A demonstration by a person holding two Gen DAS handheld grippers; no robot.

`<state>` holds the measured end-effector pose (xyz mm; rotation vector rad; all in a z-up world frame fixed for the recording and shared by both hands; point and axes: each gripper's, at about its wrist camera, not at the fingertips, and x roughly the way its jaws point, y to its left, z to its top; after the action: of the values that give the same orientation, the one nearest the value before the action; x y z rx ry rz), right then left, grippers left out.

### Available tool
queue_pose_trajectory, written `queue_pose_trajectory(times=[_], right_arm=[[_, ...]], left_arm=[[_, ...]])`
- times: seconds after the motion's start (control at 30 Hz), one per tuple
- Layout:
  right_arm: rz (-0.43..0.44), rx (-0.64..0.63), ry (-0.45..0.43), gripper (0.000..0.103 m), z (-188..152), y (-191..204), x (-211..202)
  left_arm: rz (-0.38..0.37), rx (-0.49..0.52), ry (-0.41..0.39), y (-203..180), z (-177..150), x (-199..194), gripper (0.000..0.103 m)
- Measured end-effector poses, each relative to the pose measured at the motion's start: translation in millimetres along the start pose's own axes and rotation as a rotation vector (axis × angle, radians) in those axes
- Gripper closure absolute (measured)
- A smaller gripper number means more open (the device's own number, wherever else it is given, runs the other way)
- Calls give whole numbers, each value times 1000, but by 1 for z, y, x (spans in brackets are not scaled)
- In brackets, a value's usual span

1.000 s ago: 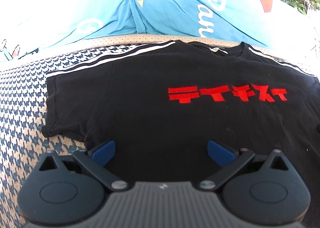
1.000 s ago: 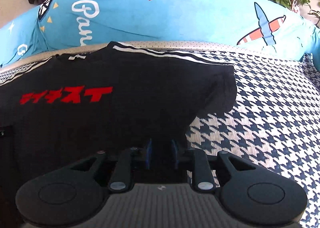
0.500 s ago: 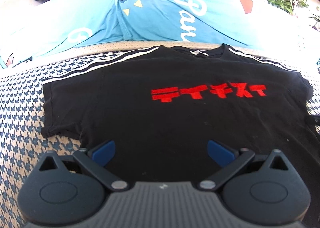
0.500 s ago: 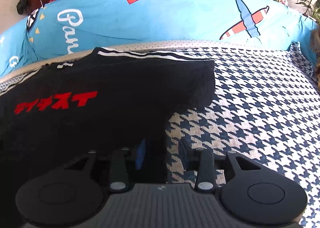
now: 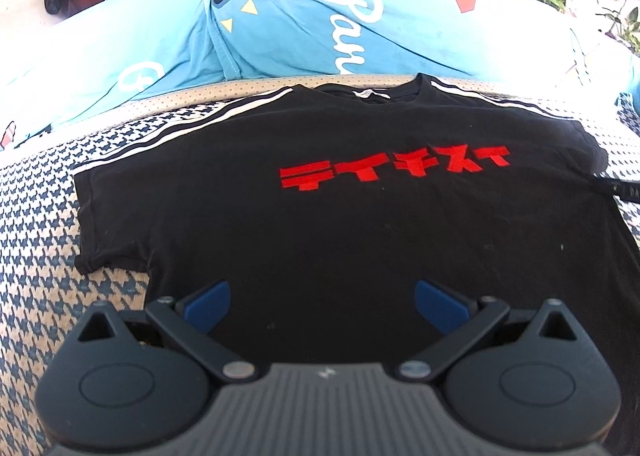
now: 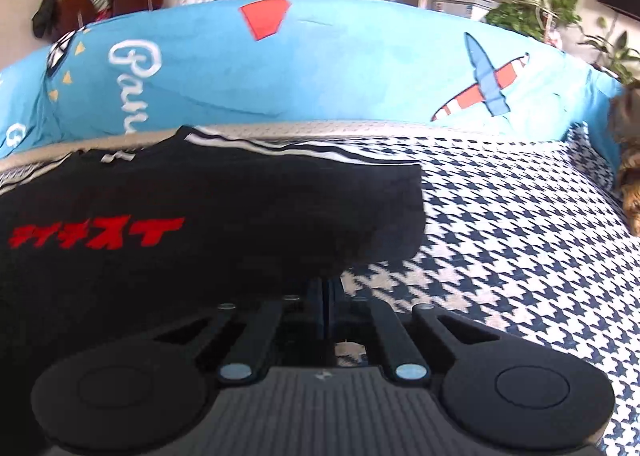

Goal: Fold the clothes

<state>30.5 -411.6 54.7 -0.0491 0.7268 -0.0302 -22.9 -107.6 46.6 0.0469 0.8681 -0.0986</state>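
The right tool is seen clenched at the black T-shirt's side edge; whether cloth is pinched cannot be told. The left tool is held released above the shirt's lower body. The shirt is spread flat on a houndstooth cover, red lettering at 1 o'clock, white-striped shoulders at 12. Its hem is hidden behind both tools

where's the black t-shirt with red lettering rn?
The black t-shirt with red lettering lies flat on the houndstooth cover, collar toward the blue cushion.
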Motion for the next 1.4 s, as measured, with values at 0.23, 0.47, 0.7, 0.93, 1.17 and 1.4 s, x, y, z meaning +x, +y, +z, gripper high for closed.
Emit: queue_pose_trajectory(times=[0.23,0.47,0.7,0.93,1.17,1.4], right_arm=[[-119,13,44,102,-1,-11,7],[45,65,19,101,-2,-19,-29],[284,68,92,98,-18,-3,-50],[240,19,228,97,-45,8,-45],[155,64,213,96,-55,-1,-54],[24,46,179,97,-64,1,-67]], left_arm=[[-13,96,-3,-19,-16,-8,0],[-43,142,-11,-37,-32,-20,0],[-61,182,-10,-53,-58,-33,0],[-78,142,1,-53,-73,-45,0],[-80,115,2,-51,-87,-53,0],[-76,111,-11,-50,-100,-63,0]])
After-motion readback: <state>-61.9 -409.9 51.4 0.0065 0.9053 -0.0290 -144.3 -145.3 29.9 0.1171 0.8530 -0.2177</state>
